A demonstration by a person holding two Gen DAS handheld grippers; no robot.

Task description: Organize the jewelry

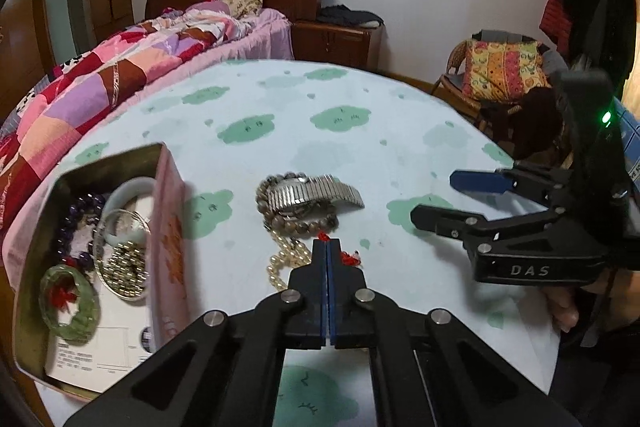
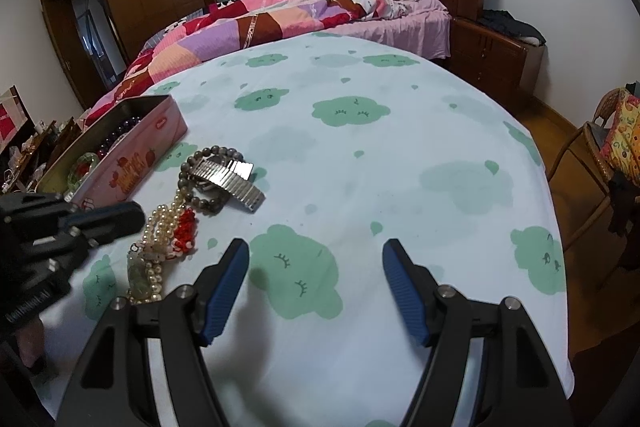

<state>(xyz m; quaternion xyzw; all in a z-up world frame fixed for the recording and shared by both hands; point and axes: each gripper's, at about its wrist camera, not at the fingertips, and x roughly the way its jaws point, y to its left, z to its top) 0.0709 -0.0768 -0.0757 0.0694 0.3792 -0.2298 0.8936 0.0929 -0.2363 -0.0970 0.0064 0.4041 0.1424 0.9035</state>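
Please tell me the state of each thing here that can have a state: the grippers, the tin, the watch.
Left gripper: shut, fingers pressed together, a bit of red thread at the tips.
Right gripper: open, holding nothing.
Tin: open, no lid on it, jewelry inside.
Watch: band unclasped, lying on the bead bracelet.

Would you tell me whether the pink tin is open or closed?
Open: the pink tin has no lid on, and bracelets show inside.

Pink tin (image 1: 170, 227), open, holding my purple beads (image 1: 76, 223), green bangle (image 1: 70, 301), pale jade bangles (image 1: 128, 207). Right of tin: steel watch (image 1: 312, 193) across brown bead bracelet (image 1: 298, 223), pearl strand (image 1: 286, 259), red item (image 2: 185, 227), possibly cord.
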